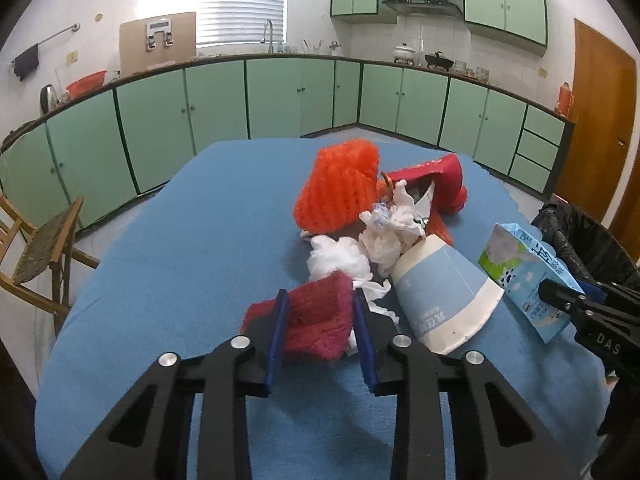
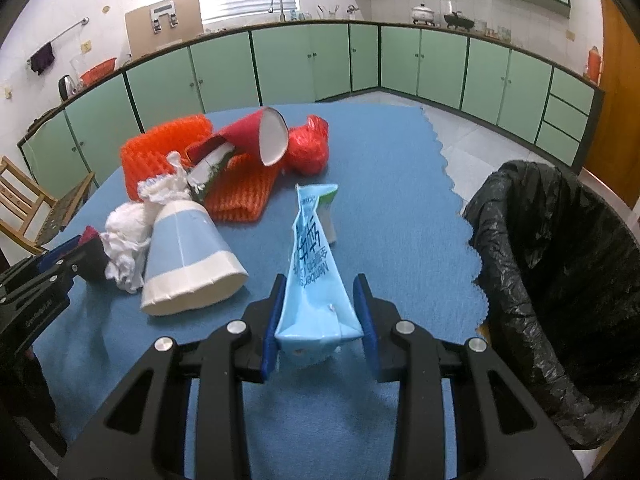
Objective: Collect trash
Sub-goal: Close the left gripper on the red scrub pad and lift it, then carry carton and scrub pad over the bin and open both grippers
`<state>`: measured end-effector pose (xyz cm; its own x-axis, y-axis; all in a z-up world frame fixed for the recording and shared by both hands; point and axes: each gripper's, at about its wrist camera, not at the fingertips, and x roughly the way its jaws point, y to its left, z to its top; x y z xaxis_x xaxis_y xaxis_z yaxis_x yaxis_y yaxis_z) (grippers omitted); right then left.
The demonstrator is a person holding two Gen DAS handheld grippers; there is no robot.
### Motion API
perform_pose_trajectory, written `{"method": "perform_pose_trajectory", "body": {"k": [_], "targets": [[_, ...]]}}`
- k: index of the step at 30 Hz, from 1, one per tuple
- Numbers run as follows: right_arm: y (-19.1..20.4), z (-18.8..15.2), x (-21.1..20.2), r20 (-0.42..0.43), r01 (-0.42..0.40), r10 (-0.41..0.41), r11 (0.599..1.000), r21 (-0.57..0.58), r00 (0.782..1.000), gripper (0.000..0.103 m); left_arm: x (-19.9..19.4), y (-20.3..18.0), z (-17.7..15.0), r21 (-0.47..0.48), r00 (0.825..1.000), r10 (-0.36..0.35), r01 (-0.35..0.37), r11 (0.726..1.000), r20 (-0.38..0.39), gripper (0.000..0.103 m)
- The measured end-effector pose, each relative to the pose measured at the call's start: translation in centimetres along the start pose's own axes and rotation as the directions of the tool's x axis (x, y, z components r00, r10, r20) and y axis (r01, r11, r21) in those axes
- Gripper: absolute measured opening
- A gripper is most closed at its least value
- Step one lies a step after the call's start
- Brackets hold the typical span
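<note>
While both claws work the trash heap, the scene from largest to smallest:
Table: blue cloth covers it, with all the trash on its right half
Bin: black-lined bin stands just off the cloth's scalloped right edge
Orange foam net: at the far end of the heap, against a red paper cup
Blue-and-white paper cup: on its side, between the two claws
Milk carton: flattened, lengthwise between the fingers of the right gripper, jaws closed on its near end
Maroon scrubber: between the blue pads of the left gripper, held at both sides, with white crumpled tissue touching its far edge
</note>
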<state>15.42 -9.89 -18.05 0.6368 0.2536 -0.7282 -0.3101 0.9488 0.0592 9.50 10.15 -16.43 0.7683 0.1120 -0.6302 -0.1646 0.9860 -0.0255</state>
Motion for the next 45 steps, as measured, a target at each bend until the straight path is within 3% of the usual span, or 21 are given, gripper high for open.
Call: {"method": "perform_pose_trajectory", "body": {"k": [15, 27, 36, 45], "targets": [[0.7, 1.3, -2.5, 0.053, -0.014, 0.016, 1.0, -0.023, 0.998, 0.032, -1.5, 0.2, 0.8, 0.005, 1.0, 0.028, -0.028, 1.0, 0.014, 0.019], [0.3, 3.4, -5.6, 0.124, -0.008, 0.011, 1.0, -0.027, 0.992, 0.032, -5.5, 0.1, 4.2, 0.0, 0.988, 0.001, -0.001, 1.0, 0.152, 0.015], [-3.3, 5.5, -9.6, 0.216, 0.051, -0.051, 0.999, 0.004, 0.975, 0.032, -6.3, -5.5, 8.3, 0.082, 0.962, -0.144, 0.128, 0.988, 0.232, 0.015], [-10.3, 6.2, -13.7, 0.274, 0.195, -0.206, 0.978, 0.068, 0.939, 0.032, -5.5, -15.5, 11.5, 0.183, 0.899, -0.356, 0.317, 0.931, 0.254, 0.015]]}}
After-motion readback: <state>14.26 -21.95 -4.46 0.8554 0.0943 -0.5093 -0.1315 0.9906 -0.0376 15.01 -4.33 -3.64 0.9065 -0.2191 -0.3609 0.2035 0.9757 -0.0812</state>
